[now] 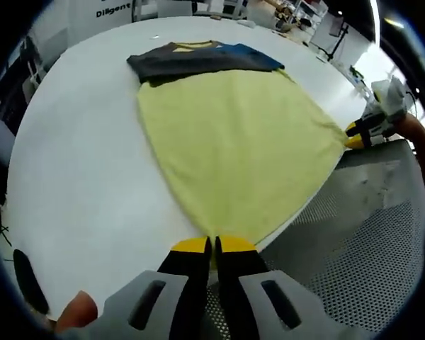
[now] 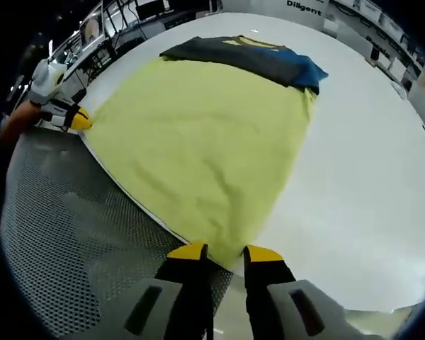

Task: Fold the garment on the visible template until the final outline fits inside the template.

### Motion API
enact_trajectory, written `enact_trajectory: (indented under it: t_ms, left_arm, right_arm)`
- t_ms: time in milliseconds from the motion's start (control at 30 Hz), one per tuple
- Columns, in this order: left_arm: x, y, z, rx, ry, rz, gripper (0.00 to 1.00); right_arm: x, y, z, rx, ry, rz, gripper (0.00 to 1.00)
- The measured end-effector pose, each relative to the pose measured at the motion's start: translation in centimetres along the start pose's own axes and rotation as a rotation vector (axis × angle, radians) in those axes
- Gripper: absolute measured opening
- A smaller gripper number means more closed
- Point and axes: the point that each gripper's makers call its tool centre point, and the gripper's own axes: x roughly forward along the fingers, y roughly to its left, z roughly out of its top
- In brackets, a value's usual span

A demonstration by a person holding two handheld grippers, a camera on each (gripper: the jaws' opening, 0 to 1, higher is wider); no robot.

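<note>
- The garment (image 1: 234, 142), a yellow shirt with a dark grey and blue band across its far end, lies flat on the white table (image 1: 78, 163). Its hem runs along the table's near edge, where the white top meets a perforated grey surface (image 1: 354, 248).
- No separate template outline can be made out on the white top.
- The left gripper (image 1: 212, 245) sits at one hem corner on the near edge. Its yellow-tipped jaws are pressed together with the cloth's edge right at the tips, so it looks clamped on the hem, though the pinched fabric itself is hidden.
- The right gripper (image 2: 224, 252) is at the other hem corner. In the right gripper view its jaws stand a little apart with the hem's edge between the tips; whether the cloth is actually caught cannot be told.
- In the left gripper view the right gripper appears at the far right, at the table's edge, touching the same hem.
- One gripper on each hem corner suits lifting the whole bottom edge at once, keeping it taut and straight, so the likely step is carrying the hem toward the collar end for a first fold.
- The garment is not yet folded; the task seems at its beginning.
</note>
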Motion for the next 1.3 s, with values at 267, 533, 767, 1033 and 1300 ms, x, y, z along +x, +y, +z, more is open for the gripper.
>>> enact_trajectory:
  t_ms: [267, 533, 767, 1033, 1300]
  left_arm:
    - [0.1, 0.1, 0.0, 0.001, 0.003, 0.008, 0.00]
    - [0.1, 0.2, 0.0, -0.005, 0.003, 0.008, 0.00]
    - [0.1, 0.2, 0.0, -0.001, 0.006, 0.012, 0.00]
    - [-0.8, 0.1, 0.1, -0.016, -0.008, -0.003, 0.00]
    - [-0.5, 0.3, -0.4, 0.002, 0.018, 0.005, 0.00]
  right_arm:
    - [0.7, -0.8, -0.2, 0.018, 0.005, -0.016, 0.13]
    - [1.0, -0.6, -0.6, -0.018, 0.018, -0.015, 0.00]
    - [1.0, -0.5, -0.6, -0.017, 0.031, -0.012, 0.00]
    - [-0.2, -0.2, -0.2, 0.008, 0.026, 0.011, 0.00]
    - [-0.1, 0.2, -0.5, 0.001, 0.038, 0.019, 0.00]
